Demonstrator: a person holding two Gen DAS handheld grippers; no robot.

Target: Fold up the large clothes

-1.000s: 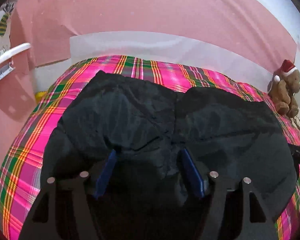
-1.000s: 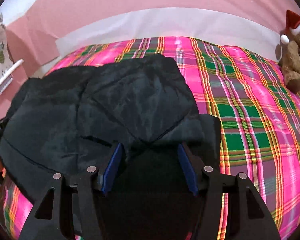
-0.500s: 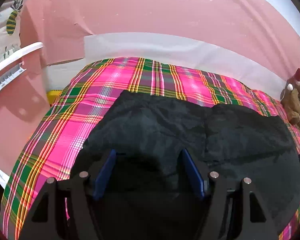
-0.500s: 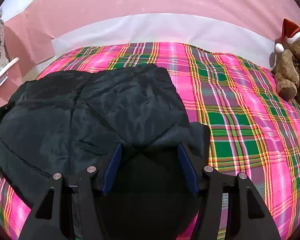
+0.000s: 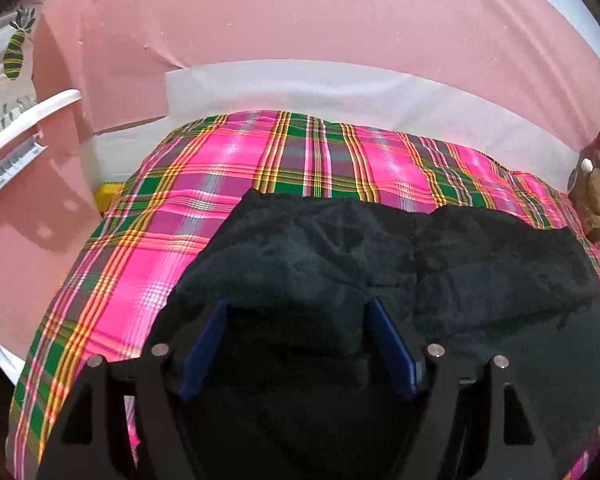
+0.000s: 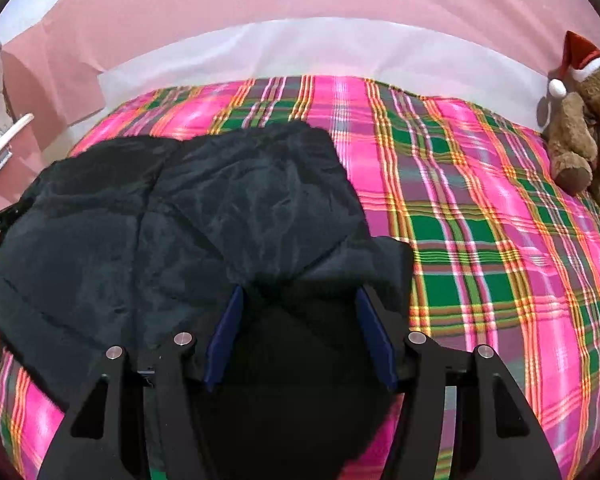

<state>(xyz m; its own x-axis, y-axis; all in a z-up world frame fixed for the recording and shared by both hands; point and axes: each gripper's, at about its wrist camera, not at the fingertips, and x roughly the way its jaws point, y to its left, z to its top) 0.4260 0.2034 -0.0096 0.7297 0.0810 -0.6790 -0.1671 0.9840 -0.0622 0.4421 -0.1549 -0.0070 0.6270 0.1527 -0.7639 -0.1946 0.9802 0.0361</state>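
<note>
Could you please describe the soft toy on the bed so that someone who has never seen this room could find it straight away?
Start at the bed with the pink and green plaid blanket, which has a black garment spread across it. Follow the blanket to its far right corner by the wall, where a brown teddy bear sits. It is the only furry thing there and wears a red and white Santa hat.

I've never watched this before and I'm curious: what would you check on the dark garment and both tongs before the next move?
1. Left tongs spread with cloth between them: ok.
2. Right tongs spread with cloth between them: ok.
3. Tongs actually pinching the cloth: cannot tell; the jaws stand wide apart.
4. Black garment lying flat on the plaid bedspread: not ok, wrinkled and bunched near the tongs.
5. Teddy bear clear of the garment: ok, it sits apart at the bed's right edge.
6. Bare bedspread beyond the garment for folding: ok.
</note>
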